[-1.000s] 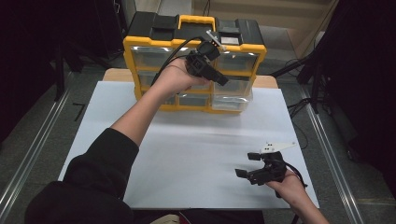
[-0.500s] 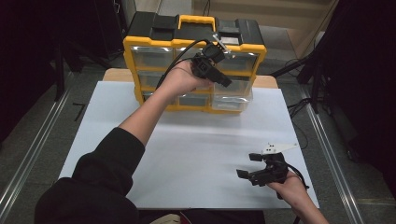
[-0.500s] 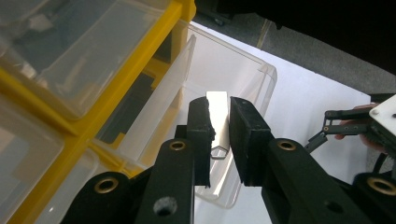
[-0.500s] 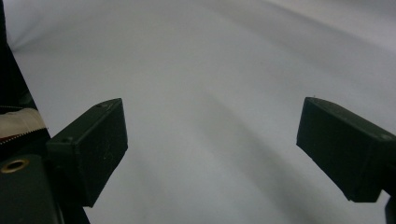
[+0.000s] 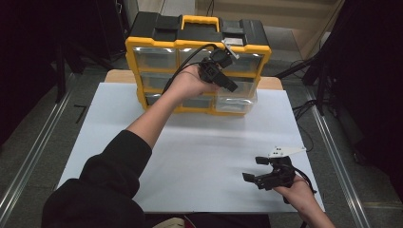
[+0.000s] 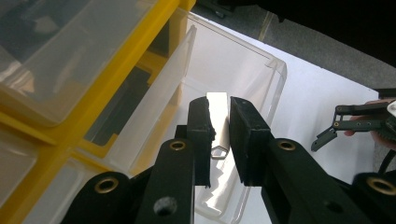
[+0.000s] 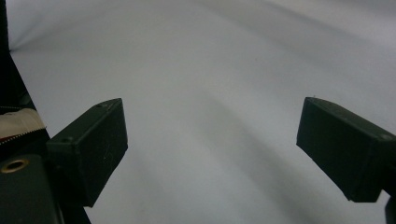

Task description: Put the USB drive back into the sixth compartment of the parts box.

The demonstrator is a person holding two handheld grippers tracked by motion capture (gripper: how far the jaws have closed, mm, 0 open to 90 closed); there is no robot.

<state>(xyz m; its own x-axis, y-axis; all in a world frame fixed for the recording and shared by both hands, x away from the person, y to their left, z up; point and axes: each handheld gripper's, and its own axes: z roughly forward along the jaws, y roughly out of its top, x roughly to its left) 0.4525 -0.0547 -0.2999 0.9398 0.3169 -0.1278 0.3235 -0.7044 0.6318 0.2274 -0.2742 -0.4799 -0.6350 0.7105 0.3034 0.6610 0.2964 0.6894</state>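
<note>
Over the pulled-out clear drawer, left tool pinching what looks like a metal strip, long axis upright, right tool spread wide.

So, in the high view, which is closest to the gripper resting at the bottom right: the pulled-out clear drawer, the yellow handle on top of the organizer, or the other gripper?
Measured from the right gripper, near the table's front right corner:
1. The clear drawer, sticking out at the organizer's lower right.
2. The left gripper, raised just above that drawer.
3. The yellow handle, on top at the very back.
</note>
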